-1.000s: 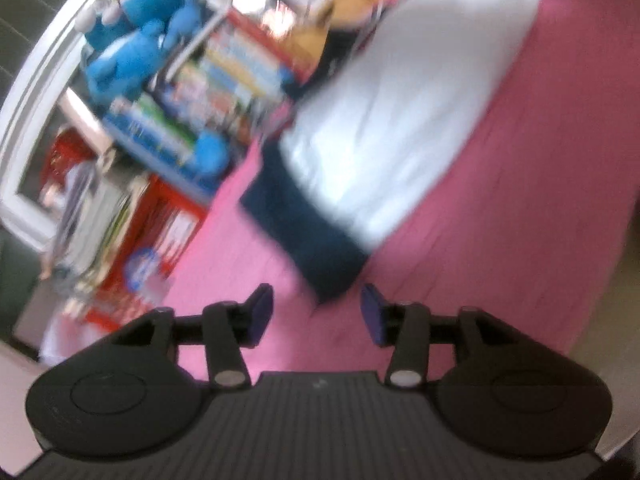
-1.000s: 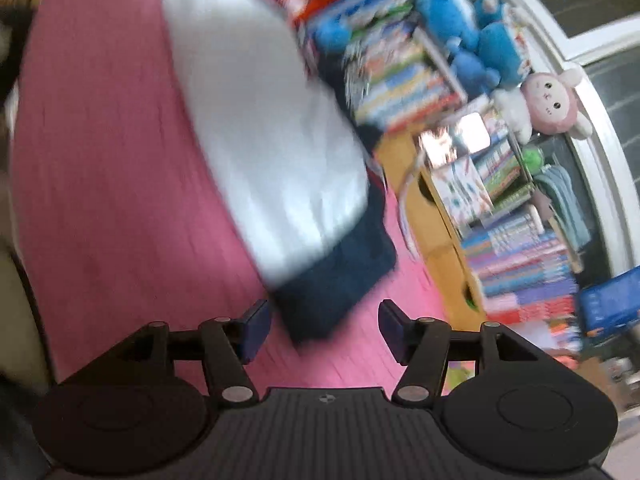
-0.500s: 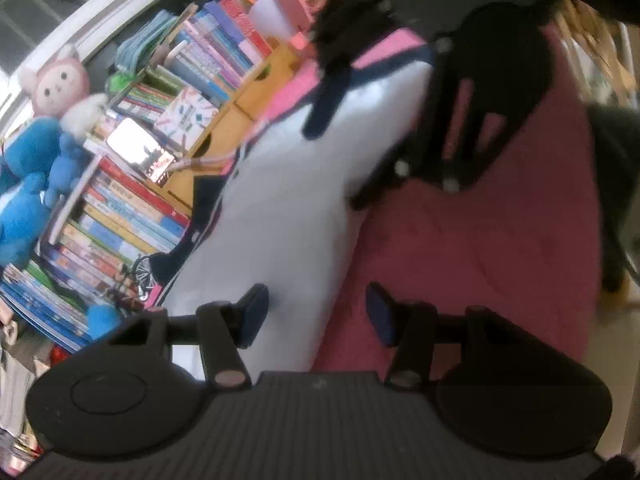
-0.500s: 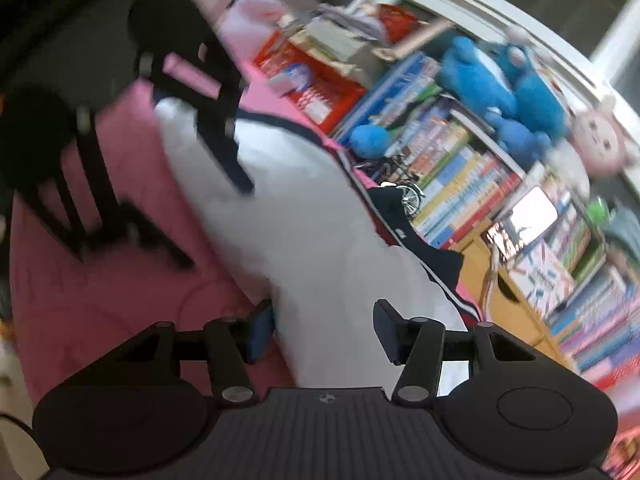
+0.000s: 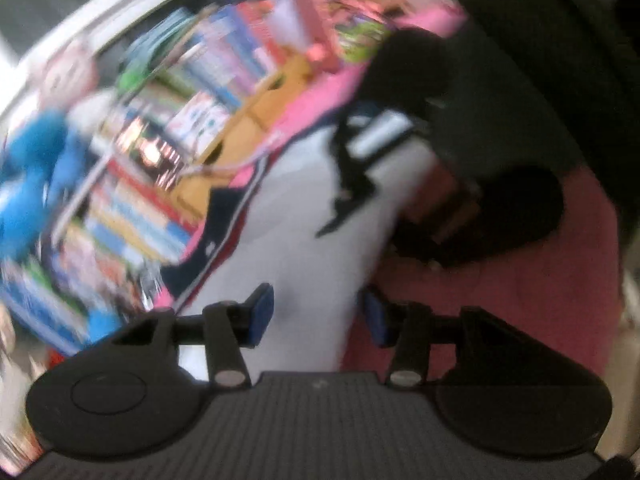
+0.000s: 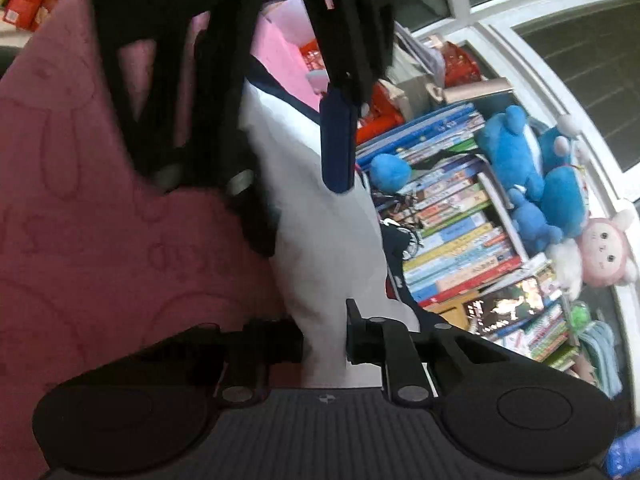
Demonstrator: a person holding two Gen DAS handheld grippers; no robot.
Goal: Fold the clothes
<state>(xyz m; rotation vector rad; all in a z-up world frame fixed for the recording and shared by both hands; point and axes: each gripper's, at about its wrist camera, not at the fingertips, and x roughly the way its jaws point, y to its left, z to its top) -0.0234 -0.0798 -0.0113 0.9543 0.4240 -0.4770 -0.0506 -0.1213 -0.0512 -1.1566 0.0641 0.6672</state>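
1. Left wrist view, from its left edge: a blurred bookshelf (image 5: 132, 184) with a blue plush toy (image 5: 28, 184) runs along the far side of the pink blanket (image 5: 500, 292). We cannot tell what lies under the blanket, so we name only the blanket.
2. At the centre, the white garment (image 5: 304, 232) with navy and red trim lies as a long folded strip on the blanket, close to the edge nearest the bookshelf.
3. Our left tongs (image 5: 316, 316) stand apart with one end of the strip between the pads. They are not yet pressing on the cloth.
4. Right of that, our right tongs (image 5: 352, 184) meet the strip at its other end. The view is too blurred to show the contact.
5. Right wrist view: our right tongs (image 6: 324, 334) have just been closing, and now pinch the white cloth between the pads.
6. We judge the step in hand to be taking both ends of the strip before folding it again.
7. To do it well, we would close the left tongs on all layers at once, as far in from the edge as the right ones.
8. We would then lift both ends evenly and keep the strip lightly taut, so the navy sleeve (image 6: 400, 276) does not slip out toward the books (image 6: 460, 216).
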